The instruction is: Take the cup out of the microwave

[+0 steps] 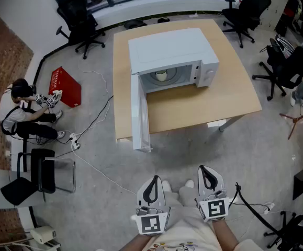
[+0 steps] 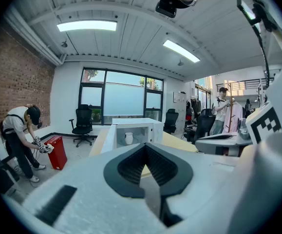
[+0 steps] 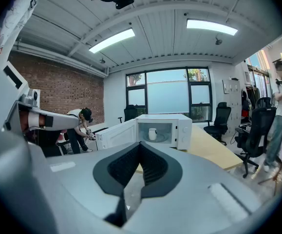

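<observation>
A white microwave stands on a wooden table, and its door is swung wide open toward me. Inside on the turntable sits a small white cup. The cup also shows far off in the left gripper view and in the right gripper view. My left gripper and right gripper hang side by side over the floor. Both are well short of the table and point toward the microwave. The jaws of the left gripper and of the right gripper are closed together with nothing between them.
A person crouches at the left beside a red crate. Cables trail across the floor toward the table. A black folding chair stands at the near left. Office chairs ring the table at the back and right.
</observation>
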Available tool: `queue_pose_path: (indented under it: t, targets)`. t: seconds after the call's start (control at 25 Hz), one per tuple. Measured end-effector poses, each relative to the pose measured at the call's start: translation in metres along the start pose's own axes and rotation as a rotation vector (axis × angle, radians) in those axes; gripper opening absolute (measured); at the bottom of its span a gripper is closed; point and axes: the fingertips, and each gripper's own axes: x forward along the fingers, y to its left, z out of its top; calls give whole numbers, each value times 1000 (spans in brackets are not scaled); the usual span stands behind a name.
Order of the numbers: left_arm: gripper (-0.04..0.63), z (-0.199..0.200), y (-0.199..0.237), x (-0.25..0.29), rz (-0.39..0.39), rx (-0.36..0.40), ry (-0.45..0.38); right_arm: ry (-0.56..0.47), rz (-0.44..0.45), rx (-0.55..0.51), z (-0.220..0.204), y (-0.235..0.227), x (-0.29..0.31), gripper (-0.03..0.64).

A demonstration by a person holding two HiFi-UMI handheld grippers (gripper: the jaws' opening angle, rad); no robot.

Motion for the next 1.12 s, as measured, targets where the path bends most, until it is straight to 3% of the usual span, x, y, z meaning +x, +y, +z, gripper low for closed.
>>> queue_pose_path:
  t: [0.6,0.68,0.92,1.12]
  targets:
    - [3,-3,-25,-6,13,-37,26,-6,58,46,-3,-7,-21,6]
    - [3,-3,-28,-5,17,-27,34,-17,70,50,0,-11,-23,90]
    - [3,-5,-44,-1,40,-24,35,-21,66,-16,-3,-32,-28,29]
    - [3,-7,-52,3,77,-41,42,-20,97,2,-6,-46,-26,5]
